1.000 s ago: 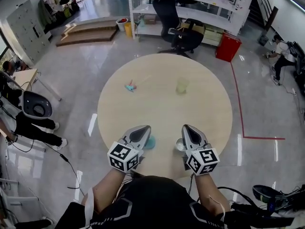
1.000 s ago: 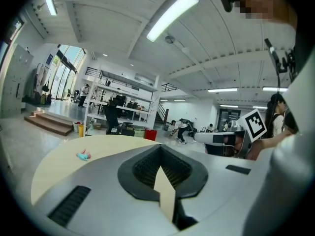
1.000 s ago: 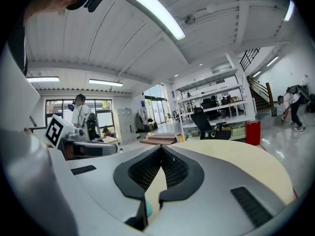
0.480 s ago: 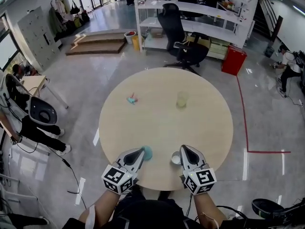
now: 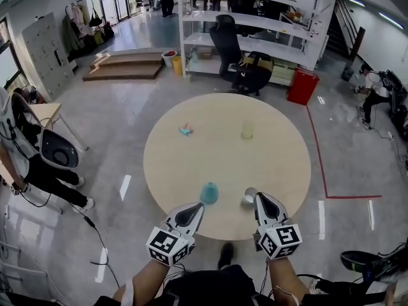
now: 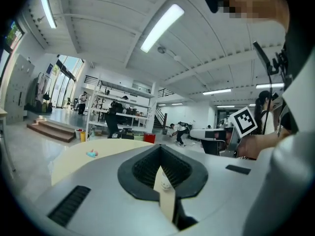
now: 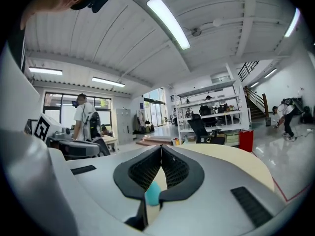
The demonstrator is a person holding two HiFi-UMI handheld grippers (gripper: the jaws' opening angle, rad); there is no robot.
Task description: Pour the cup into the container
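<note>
My forearms reach side by side to the bench's (image 5: 191,164) near edge, left tongs (image 5: 196,206) and right tongs (image 5: 258,197) both pinched shut, empty, nearly level; the teal cup (image 5: 209,192) stands near that edge, the yellowish container (image 5: 247,129) toward the far side.

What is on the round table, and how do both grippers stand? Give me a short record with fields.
surface: round beige table
near edge: teal cup and small white cup, standing apart
far side: pale yellow container; small teal and pink item
left gripper: jaws together, holding nothing, short of the teal cup
right gripper: jaws together, holding nothing, tip close beside the small white cup; contact cannot be told
pour: not yet begun
</note>
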